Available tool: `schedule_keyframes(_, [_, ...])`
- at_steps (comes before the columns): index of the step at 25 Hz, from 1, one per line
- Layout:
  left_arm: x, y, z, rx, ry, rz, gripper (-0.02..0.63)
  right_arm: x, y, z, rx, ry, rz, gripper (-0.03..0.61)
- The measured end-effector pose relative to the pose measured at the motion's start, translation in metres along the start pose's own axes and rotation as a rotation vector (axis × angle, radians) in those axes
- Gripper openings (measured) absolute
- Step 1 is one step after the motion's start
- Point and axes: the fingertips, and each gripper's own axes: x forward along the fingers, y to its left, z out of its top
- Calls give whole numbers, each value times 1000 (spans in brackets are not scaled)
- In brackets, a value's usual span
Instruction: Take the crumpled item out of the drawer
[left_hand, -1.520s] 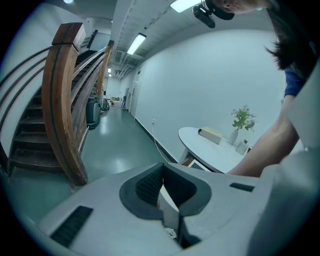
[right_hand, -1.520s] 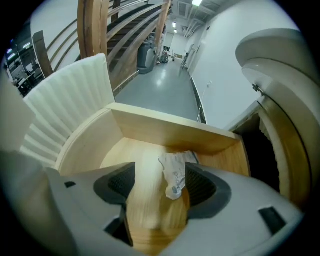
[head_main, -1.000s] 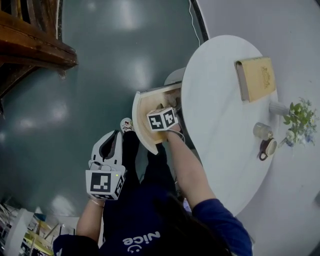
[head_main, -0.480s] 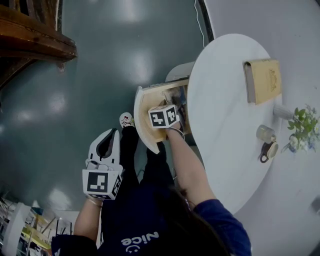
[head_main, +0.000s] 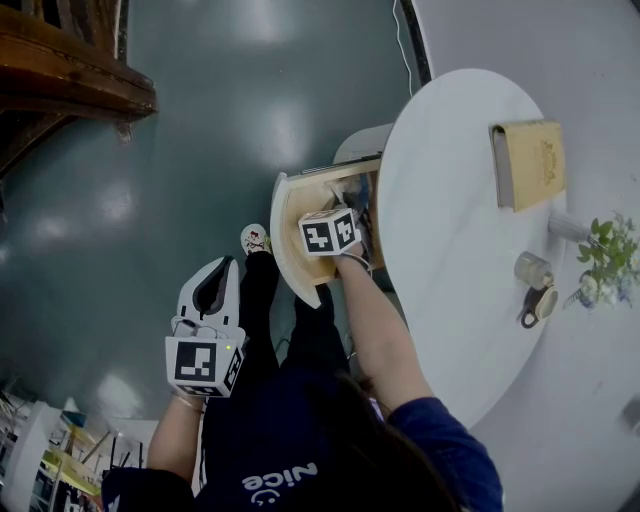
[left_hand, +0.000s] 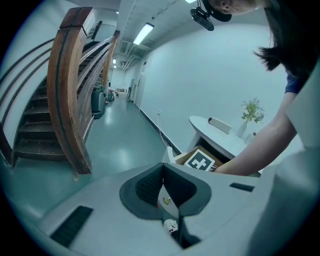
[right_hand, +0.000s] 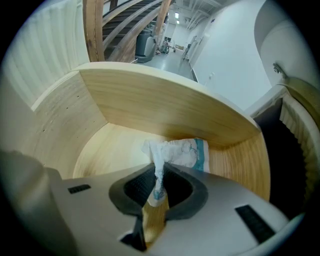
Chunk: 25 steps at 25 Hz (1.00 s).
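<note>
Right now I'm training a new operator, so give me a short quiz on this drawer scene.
1. True or false: the left tool holds something.
2. Where is the crumpled wrapper? A on the table; B in the drawer; C on the floor.
3. What does the right tool grip?
Key: 1 false, it is shut and empty. 2 B. 3 The crumpled wrapper; its jaws have just been closing onto it.
</note>
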Motion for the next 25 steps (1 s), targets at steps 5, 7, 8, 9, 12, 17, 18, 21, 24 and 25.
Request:
schedule_keyframes(5, [0, -2, 3, -1, -5, 4, 5, -10, 11, 0, -11, -5, 41, 54])
schedule_keyframes(7, [0, -5, 6, 3, -11, -1, 5, -17, 20, -2, -14, -9, 69, 52])
schedule_keyframes(8, [0, -6, 8, 5, -14, -1, 5, -20, 24, -3, -13, -11, 84, 52])
schedule_keyframes(9, [0, -8, 10, 7, -17, -1, 5, -24, 28, -3, -13, -15, 101, 52])
schedule_keyframes(12, [-1, -11, 15, 10, -24, 5, 5, -35, 37, -3, -22, -31, 146, 52])
schedule_keyframes(17, [-4, -16, 18, 18, -21, 0, 5, -52, 43, -5, -3, -37, 191, 52])
schedule_keyframes(18, [-5, -17, 18, 22, -20, -1, 5, -57, 44, -5, -2, -44, 203, 52])
schedule_keyframes(21, [-7, -20, 21, 16, -24, -3, 5, -73, 49, -2, -1, -76, 228, 52])
schedule_keyframes(24, [-10, -23, 23, 12, -30, 2, 5, -88, 51, -3, 5, -99, 242, 52])
schedule_keyframes(25, [-12, -25, 23, 14, -33, 2, 5, -92, 52, -4, 5, -103, 246, 52])
